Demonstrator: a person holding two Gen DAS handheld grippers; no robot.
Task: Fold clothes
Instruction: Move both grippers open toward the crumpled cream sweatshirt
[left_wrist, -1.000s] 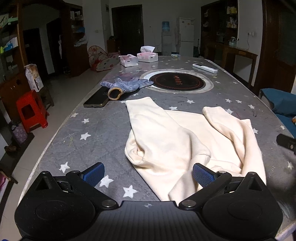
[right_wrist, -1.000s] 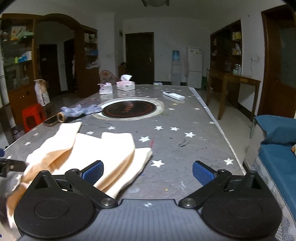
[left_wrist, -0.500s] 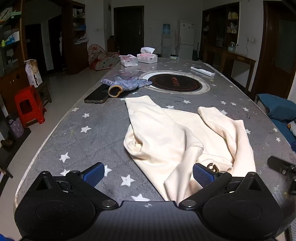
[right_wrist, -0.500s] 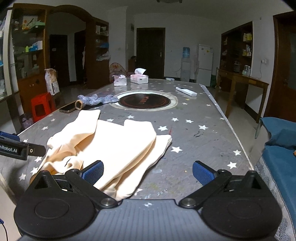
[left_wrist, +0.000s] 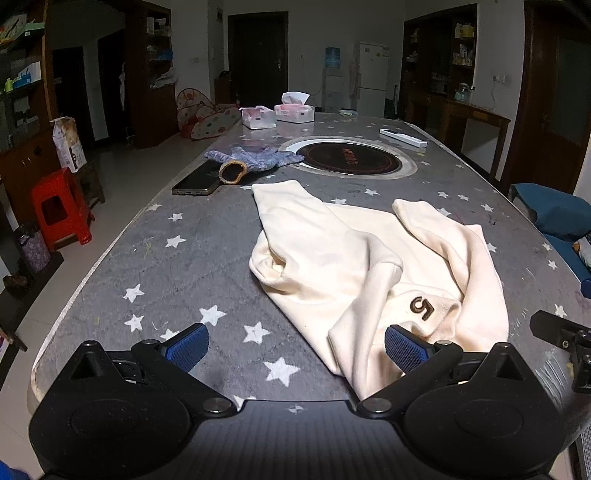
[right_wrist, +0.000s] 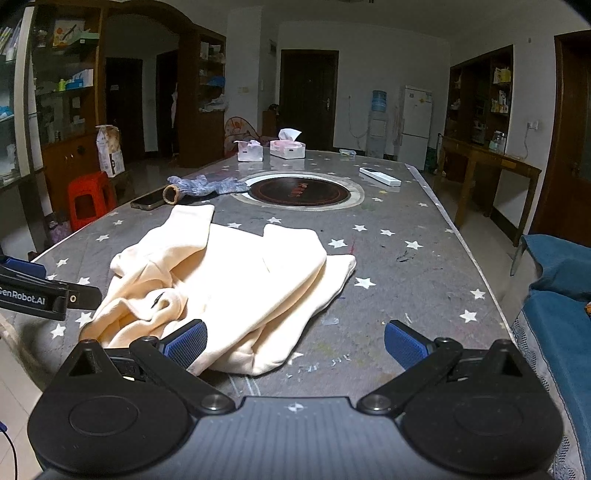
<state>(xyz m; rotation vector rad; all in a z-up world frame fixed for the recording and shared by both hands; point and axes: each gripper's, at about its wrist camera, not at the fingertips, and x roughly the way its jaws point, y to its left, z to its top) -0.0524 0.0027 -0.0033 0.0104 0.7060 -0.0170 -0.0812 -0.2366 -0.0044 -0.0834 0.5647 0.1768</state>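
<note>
The left gripper (left_wrist: 295, 347) has its two blue pads spread wide and holds nothing. Its right pad (left_wrist: 404, 349) is just at the near edge of the cream sweatshirt (left_wrist: 354, 266), but I cannot tell if it touches the cloth. Its left pad is over the bare table (left_wrist: 166, 273).

The right gripper (right_wrist: 295, 345) is also spread wide and empty. Its left pad (right_wrist: 186, 343) is beside the near hem of the sweatshirt (right_wrist: 236, 280), and its right pad is over the bare table (right_wrist: 406, 280).

The sweatshirt lies on the near half of the table, partly folded and bunched. Its long axis runs from the near edge away toward the round dark plate (left_wrist: 349, 159) in the middle of the table. Two sleeves lie over the body and point away from the grippers. A dark "5" mark (left_wrist: 422, 305) shows on the cloth near the left gripper.

Farther on the left side lie a blue knitted glove (left_wrist: 251, 158) and a phone (left_wrist: 195, 179), the glove partly on the phone. At the far end stand two tissue boxes (left_wrist: 277, 112), and a white remote (left_wrist: 403, 137) lies on the right.
</note>
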